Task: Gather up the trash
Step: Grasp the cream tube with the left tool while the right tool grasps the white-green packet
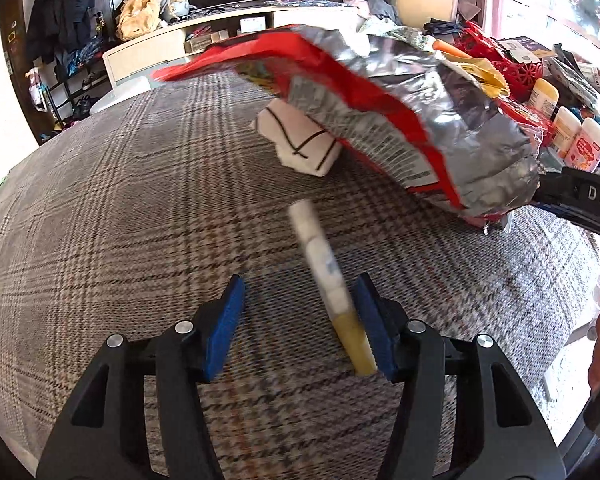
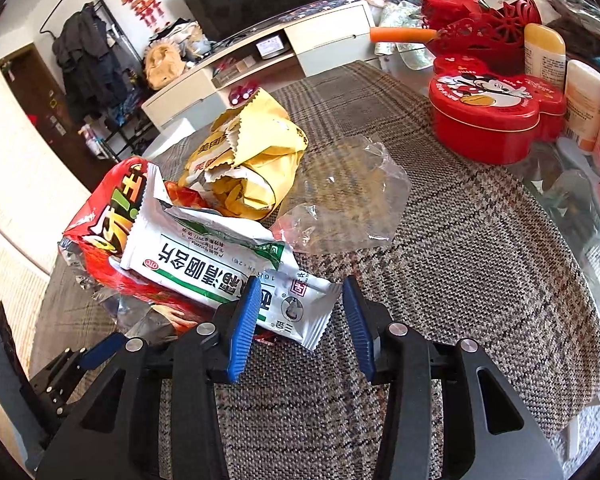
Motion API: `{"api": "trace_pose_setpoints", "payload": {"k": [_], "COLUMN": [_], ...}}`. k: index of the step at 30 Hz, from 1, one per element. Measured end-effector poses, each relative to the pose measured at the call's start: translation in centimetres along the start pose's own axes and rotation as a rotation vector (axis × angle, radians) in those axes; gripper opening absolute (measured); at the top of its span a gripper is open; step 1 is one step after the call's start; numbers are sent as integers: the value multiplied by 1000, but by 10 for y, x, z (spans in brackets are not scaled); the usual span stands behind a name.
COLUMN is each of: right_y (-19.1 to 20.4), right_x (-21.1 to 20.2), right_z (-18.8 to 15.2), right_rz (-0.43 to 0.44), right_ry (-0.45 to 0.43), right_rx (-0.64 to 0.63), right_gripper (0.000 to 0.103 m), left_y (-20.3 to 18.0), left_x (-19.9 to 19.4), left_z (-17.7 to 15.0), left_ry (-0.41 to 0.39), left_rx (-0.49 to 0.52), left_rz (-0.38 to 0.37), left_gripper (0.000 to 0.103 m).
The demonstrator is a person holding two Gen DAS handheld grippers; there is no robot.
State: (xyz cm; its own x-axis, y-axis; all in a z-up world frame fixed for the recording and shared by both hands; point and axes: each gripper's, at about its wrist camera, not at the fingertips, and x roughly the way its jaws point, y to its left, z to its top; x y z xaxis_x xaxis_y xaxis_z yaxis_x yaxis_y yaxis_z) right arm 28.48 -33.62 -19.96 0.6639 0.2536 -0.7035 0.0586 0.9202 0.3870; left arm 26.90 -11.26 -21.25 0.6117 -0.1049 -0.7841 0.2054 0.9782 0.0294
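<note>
My left tongs (image 1: 300, 320) stood spread over the plaid tablecloth (image 1: 120, 220), a white-and-yellow stick packet (image 1: 328, 284) against the right pad. My right tongs (image 2: 300, 320) were spread too, a white medicine wrapper (image 2: 220, 268) lying between them atop the red snack bag (image 2: 108, 216)

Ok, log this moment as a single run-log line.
task: collect trash | left gripper: open, white-and-yellow stick between fingers | right gripper: open, at white-green wrapper | red snack bag: off table, holder unclear
</note>
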Motion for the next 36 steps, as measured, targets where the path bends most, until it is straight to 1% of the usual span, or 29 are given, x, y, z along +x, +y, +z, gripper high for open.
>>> {"api": "trace_pose_setpoints", "payload": {"k": [4,5,6,7,10,15,17,18,19,21,22,23,24,25,29,33,36], "right_y": [-1,-1,-2,-3,-5,-9,-5,-3,1,7,12,15,18,21,27,30,34], "right_x": [-5,-5,-6,-8,-5,11,12,11,9,6,4,2,-1,-3,-14,-30,-48], "right_z": [0,1,2,2,4,3,0,-1,-3,-5,-6,-8,-10,-10,-18,-26,-32], "right_rz": [-2,-15,-29,-34,-39,48,67,71,82,76,73,72,66,63,44,28,11], "right_ry": [-11,-12,-17,-27,-26,30,36,32,29,29,31,30,25,20,2,-23,-51], "right_rx": [0,-3,-2,-2,-8,14,13,8,-1,-14,-26,-34,-41,-46,-62,-63,-69], "right_gripper": [46,54,59,61,61,61,55,50,42,37,31,28,27,23,16,14,14], "left_y": [4,5,6,8,13,16,15,15,16,17,18,19,21,21,23,19,20], "left_x": [-2,-3,-2,-2,-1,1,1,1,1,-1,-2,-2,-4,-4,-7,-13,-19], "left_z": [-2,-2,-2,-2,-2,1,2,2,2,1,0,-1,-1,-2,-5,-10,-17], "left_ry": [0,2,2,3,3,4,2,3,2,1,1,1,1,1,2,7,13], "left_rx": [4,6,6,4,-4,-4,1,2,1,-3,-3,-5,-10,-13,-2,19,21], "left_rz": [0,3,4,4,3,-2,-6,-11,-14,-18,-21,-24,-29,-33,-33,-39,-54], "left_gripper": [56,58,59,59,63,63,62,61,60,53,51,45,40,37,28,15,12]}}
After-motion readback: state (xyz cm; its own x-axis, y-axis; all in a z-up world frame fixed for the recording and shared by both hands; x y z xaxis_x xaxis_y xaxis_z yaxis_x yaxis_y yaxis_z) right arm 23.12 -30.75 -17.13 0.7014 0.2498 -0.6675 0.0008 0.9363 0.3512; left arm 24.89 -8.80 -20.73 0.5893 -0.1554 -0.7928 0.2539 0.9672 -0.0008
